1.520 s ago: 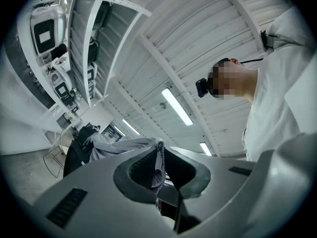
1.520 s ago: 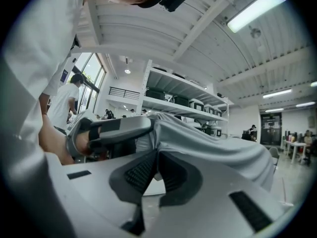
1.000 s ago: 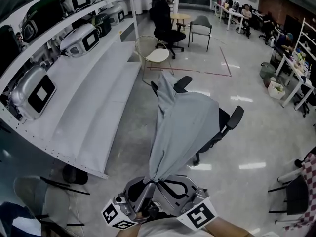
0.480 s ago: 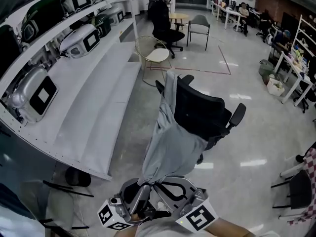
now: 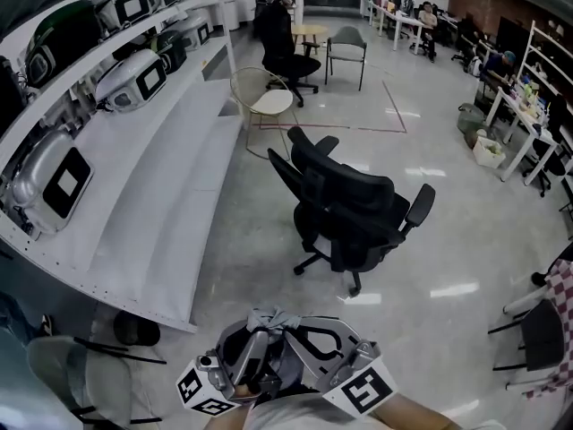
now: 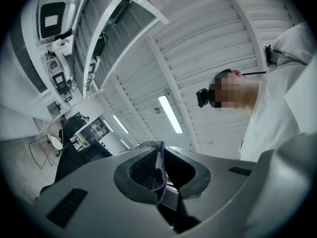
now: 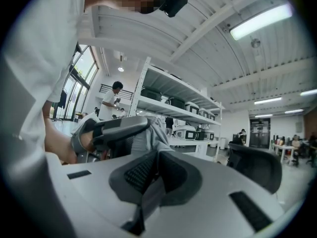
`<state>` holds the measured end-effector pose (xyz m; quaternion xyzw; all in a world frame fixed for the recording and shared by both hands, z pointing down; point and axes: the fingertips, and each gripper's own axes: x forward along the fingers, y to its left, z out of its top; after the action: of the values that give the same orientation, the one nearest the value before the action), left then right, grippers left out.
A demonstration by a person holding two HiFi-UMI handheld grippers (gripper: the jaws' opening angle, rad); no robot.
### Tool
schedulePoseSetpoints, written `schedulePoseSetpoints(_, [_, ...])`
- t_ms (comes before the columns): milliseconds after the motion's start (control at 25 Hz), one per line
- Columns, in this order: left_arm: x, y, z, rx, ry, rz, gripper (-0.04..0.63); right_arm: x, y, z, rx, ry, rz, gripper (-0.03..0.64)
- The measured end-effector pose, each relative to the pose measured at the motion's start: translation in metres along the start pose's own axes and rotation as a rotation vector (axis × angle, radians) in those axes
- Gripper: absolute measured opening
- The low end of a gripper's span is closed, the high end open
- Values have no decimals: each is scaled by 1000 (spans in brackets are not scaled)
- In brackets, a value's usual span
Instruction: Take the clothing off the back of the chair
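You are in a big open workroom with a glossy pale grey floor (image 5: 448, 276). Long white tiered shelving (image 5: 152, 195) runs along the left of the black mesh swivel office chair (image 5: 345, 209). Beyond the chair stands a wire chair with a round white seat (image 5: 273, 101), and further off to the right are white desks (image 5: 528, 128) with people at them.

The office chair's back is bare. The thin grey fabric clothing (image 5: 273, 318) is well apart from that chair, bunched close to your body. Your left hand-held gripper (image 5: 261, 331) has its jaws nearly together, pinching a fold of the cloth. Your right hand-held gripper (image 5: 295, 331), just beside it, is clamped narrow on a strip of the same garment.

The clothing looks light, soft and limp, so expect it to drape and swing rather than hold any shape. A single thin layer may slide out between the pads, so a doubled fold, a seam or a collar edge is the safer place to grip. How much hangs below your hands is hidden, and a trailing end could drag on the smooth floor.
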<state>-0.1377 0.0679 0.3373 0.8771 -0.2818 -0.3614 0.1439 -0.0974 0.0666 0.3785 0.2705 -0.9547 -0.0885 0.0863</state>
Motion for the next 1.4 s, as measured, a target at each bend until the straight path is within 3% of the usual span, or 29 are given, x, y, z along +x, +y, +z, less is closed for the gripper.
schedulePoseSetpoints(560, [17, 2, -4, 13, -35, 26, 41, -20, -36, 1, 15, -33, -53, 26])
schedulePoseSetpoints(1400, [43, -2, -37, 36, -24, 70, 41, -55, -60, -14, -38, 21, -49, 26])
